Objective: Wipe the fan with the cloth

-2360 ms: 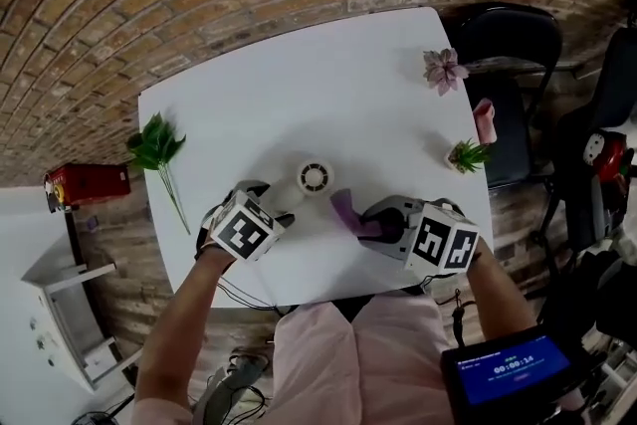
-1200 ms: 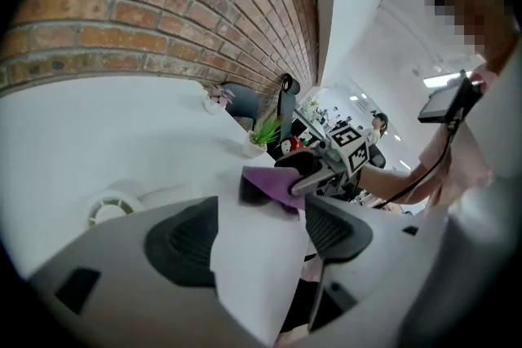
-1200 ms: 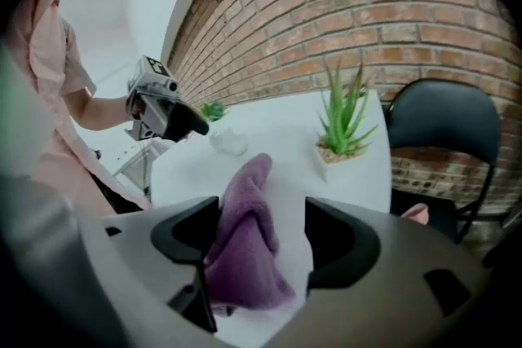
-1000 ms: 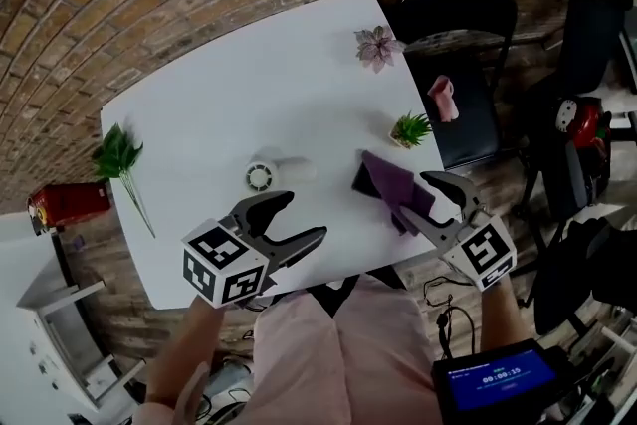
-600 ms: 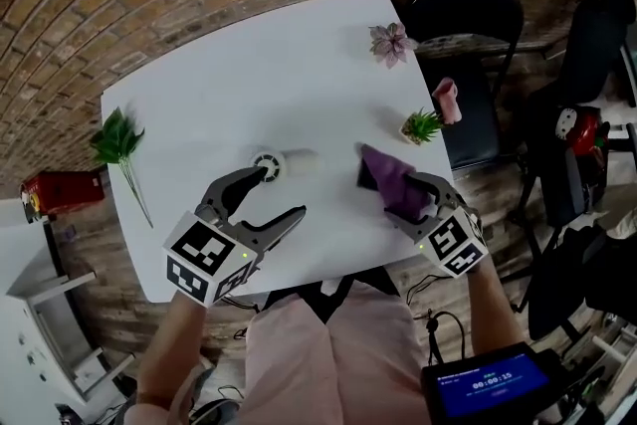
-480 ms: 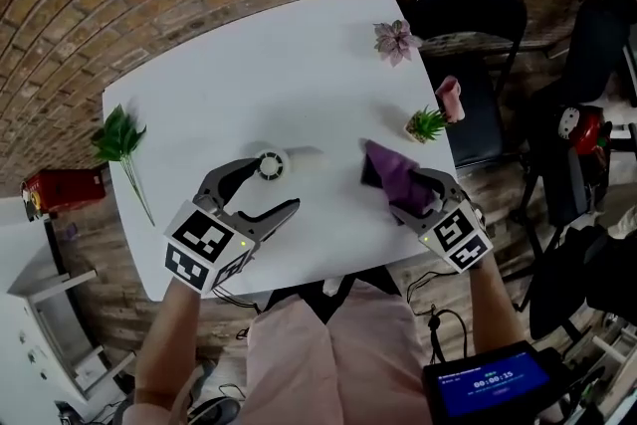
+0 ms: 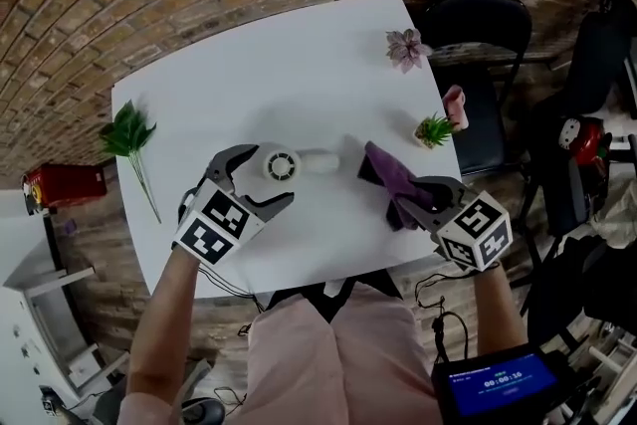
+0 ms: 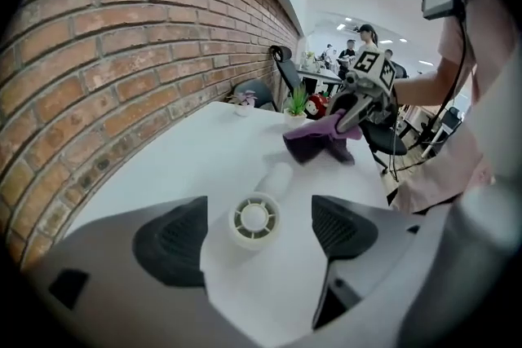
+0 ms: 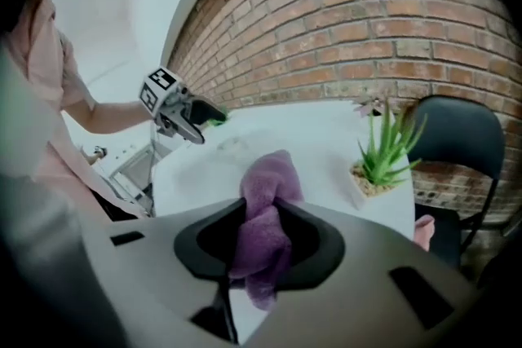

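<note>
One small white fan (image 7: 282, 163) is laid flat on the one white table (image 7: 299, 55). Its round head is turned upward and its handle is pointed toward the one purple cloth (image 7: 388, 172). Two grippers are held over the table's near edge.

The left gripper (image 7: 259, 179) is set around the fan's head. Its jaws have just been opened further and are spread wide; the head is framed between the two pads, and neither pad is seen pressed on it.

The jaws of the right gripper (image 7: 420, 199) have just been closed and are clamped on a bunched fold of the cloth, with the rest draped forward beyond the tips. Fan and cloth are near each other but are separated by a bare strip of table.

Three plants are counted on the table:
- one leafy green sprig (image 7: 127, 132) at the left edge
- one pinkish flower (image 7: 407, 48) at the far right corner
- one small green potted plant (image 7: 434, 128) just beyond the cloth

One black chair (image 7: 478, 25) is placed at the table's right side.
</note>
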